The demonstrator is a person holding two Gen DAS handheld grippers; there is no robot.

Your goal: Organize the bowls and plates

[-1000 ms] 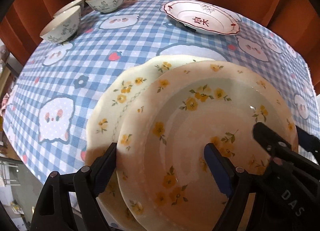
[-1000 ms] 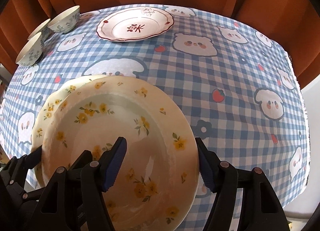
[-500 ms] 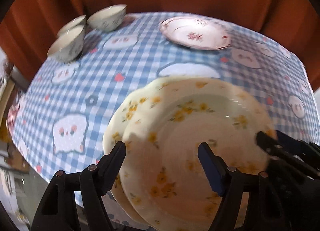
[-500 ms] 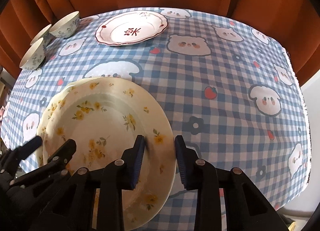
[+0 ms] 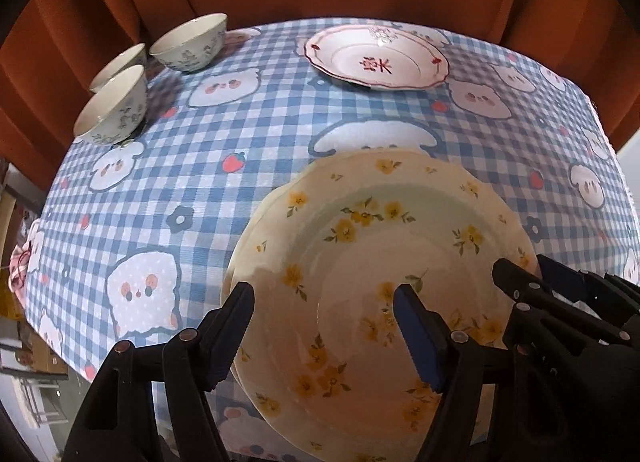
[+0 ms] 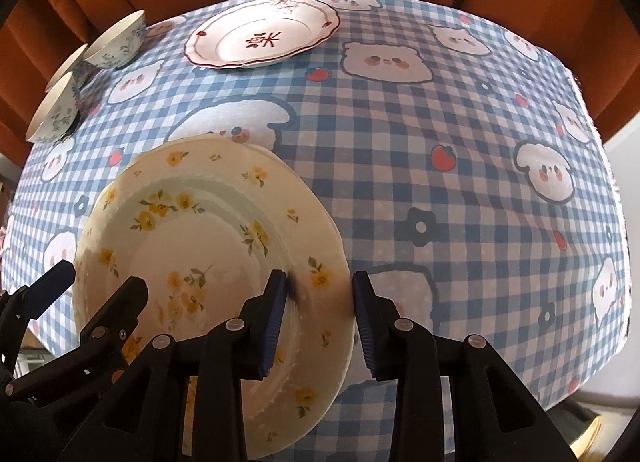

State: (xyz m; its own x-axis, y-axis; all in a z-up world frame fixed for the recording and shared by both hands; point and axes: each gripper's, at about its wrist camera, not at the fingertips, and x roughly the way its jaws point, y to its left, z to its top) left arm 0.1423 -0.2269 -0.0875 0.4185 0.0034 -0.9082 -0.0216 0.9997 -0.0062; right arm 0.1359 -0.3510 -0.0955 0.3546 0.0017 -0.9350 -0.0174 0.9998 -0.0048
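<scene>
Pointing steeply down: left claw (image 5: 322, 294) loose astride plate (image 5: 380, 221) rim, just narrowed; right claw (image 6: 318, 282) pinching opposite rim, just easing; bare tablecloth (image 6: 440, 141) ahead.

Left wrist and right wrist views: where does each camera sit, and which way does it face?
Left wrist: on the left gripper, looking steeply down at the stacked yellow-flowered plates; its jaws, just closing, straddle their left rim.
Right wrist: on the right gripper, tilted down likewise; its jaws, just narrowed then eased slightly, straddle the right rim.
Shared: those plates, the red-trimmed plate, the bowls, and each other's gripper.
</scene>
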